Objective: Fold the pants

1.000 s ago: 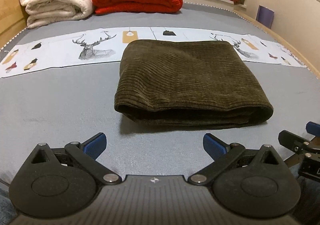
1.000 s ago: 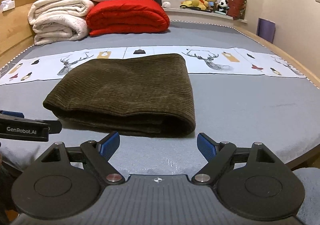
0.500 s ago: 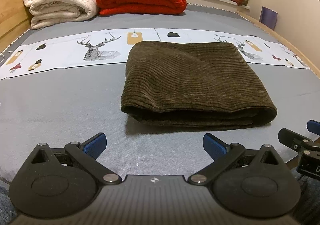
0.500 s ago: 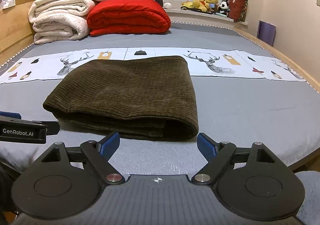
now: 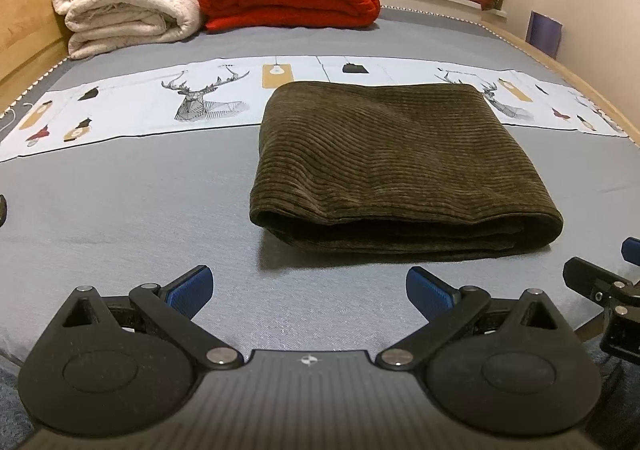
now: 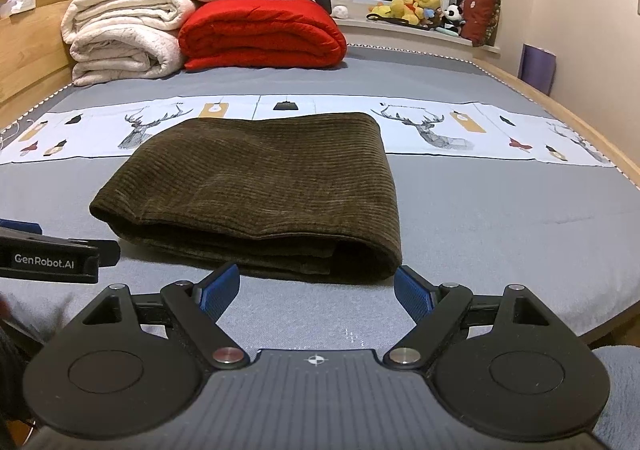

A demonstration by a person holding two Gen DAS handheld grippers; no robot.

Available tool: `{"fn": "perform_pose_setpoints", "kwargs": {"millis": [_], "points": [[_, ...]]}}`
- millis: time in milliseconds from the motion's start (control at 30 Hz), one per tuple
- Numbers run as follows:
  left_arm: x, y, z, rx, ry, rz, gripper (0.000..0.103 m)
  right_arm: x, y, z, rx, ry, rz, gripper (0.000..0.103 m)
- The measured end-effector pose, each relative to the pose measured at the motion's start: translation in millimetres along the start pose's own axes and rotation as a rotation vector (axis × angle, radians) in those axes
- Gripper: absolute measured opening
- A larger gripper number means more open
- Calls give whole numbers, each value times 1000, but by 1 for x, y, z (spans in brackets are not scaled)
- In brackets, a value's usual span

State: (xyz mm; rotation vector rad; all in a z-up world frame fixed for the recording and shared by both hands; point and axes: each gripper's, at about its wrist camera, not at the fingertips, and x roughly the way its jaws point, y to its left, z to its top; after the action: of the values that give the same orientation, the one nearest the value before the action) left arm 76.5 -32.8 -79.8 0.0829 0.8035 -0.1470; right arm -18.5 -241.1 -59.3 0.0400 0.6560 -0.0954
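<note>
Pants (image 5: 400, 169), dark olive corduroy, lie folded into a thick rectangle at frame centre on the grey bed (image 5: 120, 209), far edge overlapping the deer-print cloth strip (image 5: 200, 105). Left gripper (image 5: 308, 288) and right gripper (image 6: 316, 286) hover near the bed's lower edge, fingers spread, holding nothing. Bare sheet lies wide at left and right. Folded blankets (image 6: 260, 33) crowd the upper left.

"GenRobot.AI" stands in white on the black left gripper (image 6: 48, 261) seen at the right wrist view's edge.
</note>
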Motion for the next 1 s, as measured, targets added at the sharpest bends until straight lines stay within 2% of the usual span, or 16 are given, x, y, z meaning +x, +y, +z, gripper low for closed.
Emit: {"fn": "perform_pose_setpoints", "kwargs": {"millis": [1000], "points": [[2,-8,-3,46,-6,36,103,-1,5,6,-31,-12,12,86]]}}
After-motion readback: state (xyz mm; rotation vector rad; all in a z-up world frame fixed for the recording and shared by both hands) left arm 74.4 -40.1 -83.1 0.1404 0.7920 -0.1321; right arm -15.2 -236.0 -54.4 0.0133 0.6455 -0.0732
